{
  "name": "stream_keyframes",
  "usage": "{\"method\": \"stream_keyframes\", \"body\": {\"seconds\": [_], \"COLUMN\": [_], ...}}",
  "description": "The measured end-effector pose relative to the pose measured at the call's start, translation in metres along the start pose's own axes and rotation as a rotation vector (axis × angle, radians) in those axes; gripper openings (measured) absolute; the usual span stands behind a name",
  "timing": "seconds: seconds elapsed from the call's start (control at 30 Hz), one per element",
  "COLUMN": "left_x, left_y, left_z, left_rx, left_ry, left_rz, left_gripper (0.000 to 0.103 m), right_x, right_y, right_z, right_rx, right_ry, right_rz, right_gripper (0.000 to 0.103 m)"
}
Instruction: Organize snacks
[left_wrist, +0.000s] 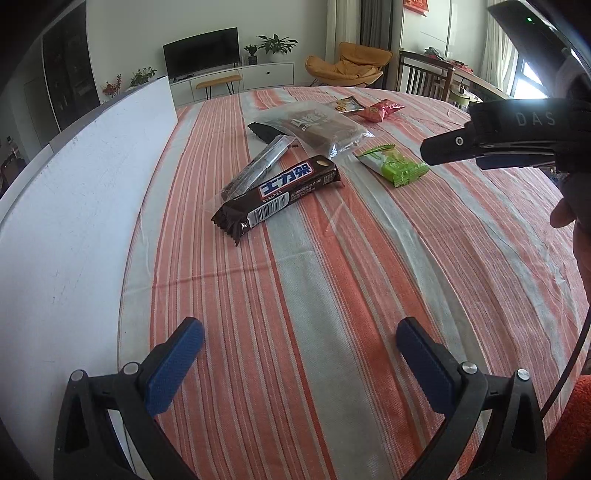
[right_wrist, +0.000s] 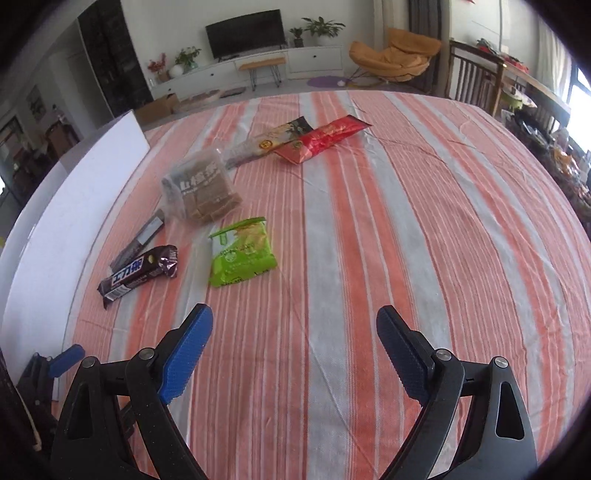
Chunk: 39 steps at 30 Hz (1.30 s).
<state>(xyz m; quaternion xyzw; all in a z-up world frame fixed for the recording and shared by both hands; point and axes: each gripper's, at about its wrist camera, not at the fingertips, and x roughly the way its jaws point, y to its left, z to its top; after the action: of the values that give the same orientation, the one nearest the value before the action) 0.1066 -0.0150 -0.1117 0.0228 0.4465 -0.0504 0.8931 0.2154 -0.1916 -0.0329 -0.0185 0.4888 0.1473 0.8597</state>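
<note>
Several snacks lie on a striped tablecloth (left_wrist: 332, 295). A brown chocolate bar (left_wrist: 275, 194) (right_wrist: 138, 275) lies nearest, beside a slim dark clear-wrapped stick (left_wrist: 258, 166) (right_wrist: 142, 236). Behind are a clear bag of brown biscuits (left_wrist: 314, 125) (right_wrist: 201, 184), a green packet (left_wrist: 397, 164) (right_wrist: 240, 253), a red packet (left_wrist: 380, 110) (right_wrist: 325, 142) and a beige packet (left_wrist: 347, 105) (right_wrist: 273, 140). My left gripper (left_wrist: 299, 332) is open and empty, short of the chocolate bar. My right gripper (right_wrist: 295, 325) is open and empty, short of the green packet; it shows at the right of the left wrist view (left_wrist: 480, 144).
A white board (left_wrist: 74, 206) (right_wrist: 55, 210) lies along the table's left side. The cloth (right_wrist: 406, 240) spreads bare to the right of the snacks. Beyond the table are a TV unit, an orange chair and wooden chairs.
</note>
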Motion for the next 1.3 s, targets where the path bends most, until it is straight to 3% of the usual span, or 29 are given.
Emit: {"method": "stream_keyframes", "body": {"seconds": [0.07,0.17,0.3,0.37,0.43,0.47,0.5,0.63,0.83,0.93,1.0,1.1,1.2,1.3], "left_x": [0.000,0.000,0.000,0.000,0.000,0.000,0.000,0.001,0.000,0.000,-0.009,-0.024,-0.003,0.027], "left_y": [0.000,0.000,0.000,0.000,0.000,0.000,0.000,0.000,0.000,-0.002,0.000,-0.001,0.008,0.034], "left_z": [0.000,0.000,0.000,0.000,0.000,0.000,0.000,0.000,0.000,0.012,0.030,0.067,0.095,0.107], "left_rx": [0.000,0.000,0.000,0.000,0.000,0.000,0.000,0.000,0.004,0.025,0.009,0.030,0.035,-0.088], "left_ry": [0.000,0.000,0.000,0.000,0.000,0.000,0.000,0.000,0.002,0.094,0.087,0.005,0.075,0.136], "left_rz": [0.000,0.000,0.000,0.000,0.000,0.000,0.000,0.000,-0.006,-0.082,-0.113,-0.061,-0.022,0.005], "left_gripper": [0.103,0.103,0.103,0.103,0.103,0.103,0.103,0.103,0.103,0.102,0.101,0.101,0.101,0.101], "right_x": [0.022,0.054,0.080,0.080,0.072,0.067,0.063,0.033,-0.027,-0.038,-0.038,-0.048,-0.038,-0.043], "right_y": [0.017,0.035,0.039,0.041,0.041,0.038,0.032,0.016,-0.014,-0.015,-0.018,-0.028,-0.036,-0.044], "right_z": [0.018,0.033,0.037,0.032,0.027,0.024,0.022,-0.003,-0.061,-0.078,-0.083,-0.083,-0.082,-0.086], "right_rx": [-0.077,-0.155,-0.113,-0.125,-0.134,-0.123,-0.094,-0.004,0.195,0.168,0.193,0.242,0.277,0.320], "right_ry": [0.069,0.113,0.147,0.120,0.091,0.083,0.096,0.042,-0.130,-0.187,-0.208,-0.271,-0.237,-0.260], "right_rz": [0.017,-0.038,-0.013,-0.038,-0.040,-0.041,-0.036,-0.042,-0.094,-0.147,-0.165,-0.137,-0.113,-0.105], "right_gripper": [0.092,0.092,0.090,0.090,0.078,0.056,0.051,0.051,0.052,0.052,0.052,0.052,0.052,0.052]}}
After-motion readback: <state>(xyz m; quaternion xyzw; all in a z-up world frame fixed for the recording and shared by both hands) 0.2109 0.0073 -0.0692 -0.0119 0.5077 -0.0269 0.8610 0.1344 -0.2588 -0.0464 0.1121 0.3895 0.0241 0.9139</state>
